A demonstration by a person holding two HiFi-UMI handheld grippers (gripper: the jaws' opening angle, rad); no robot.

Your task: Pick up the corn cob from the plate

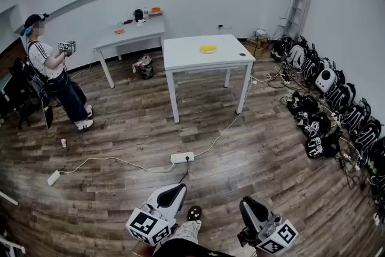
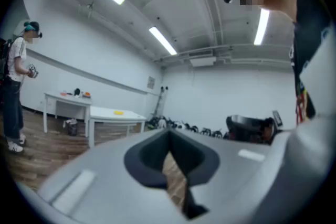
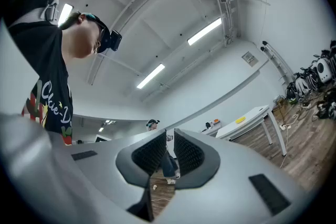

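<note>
A small yellow shape lies on the white table across the room. It is the corn cob with its plate, too small to tell apart. It also shows as a yellow speck in the left gripper view and as another in the right gripper view. My left gripper and right gripper hang low at the bottom of the head view, far from the table. Both are shut on nothing. The left gripper points level across the room. The right gripper tilts slightly upward.
A person holding a gripper stands at the left. A second table with small items stands by the back wall. A power strip and cables lie on the wood floor. Backpacks line the right wall beside a ladder.
</note>
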